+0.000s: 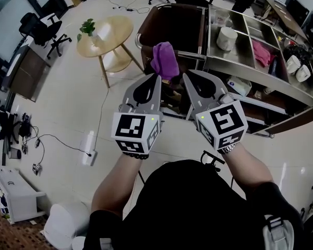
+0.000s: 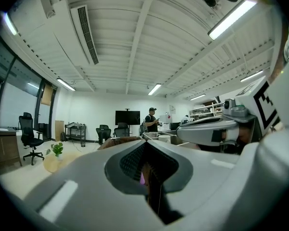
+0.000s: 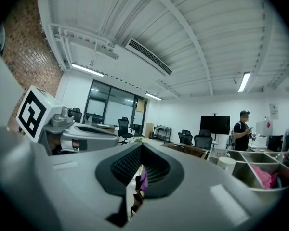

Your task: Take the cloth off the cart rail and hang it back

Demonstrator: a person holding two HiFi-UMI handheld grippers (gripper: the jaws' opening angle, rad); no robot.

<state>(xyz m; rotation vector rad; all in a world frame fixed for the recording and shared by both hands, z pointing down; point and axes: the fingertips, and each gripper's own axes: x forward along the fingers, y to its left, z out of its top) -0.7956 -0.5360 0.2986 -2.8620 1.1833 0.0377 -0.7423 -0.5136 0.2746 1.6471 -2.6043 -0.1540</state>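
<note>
**Purple cloth, carried clear of cart rail**

Item: purple cloth [image 1: 164, 60], bunched, pinched at two points. The left gripper [image 1: 155, 78] and the right gripper [image 1: 186, 77] each have their jaws closed on a fold, tips close together. A purple sliver shows between the pads in both gripper views.

Location: off the cart rail [image 1: 192, 55], held near it.

Purpose, as judged: the two-point hold allows the cloth to be spread before it is draped again.
</note>
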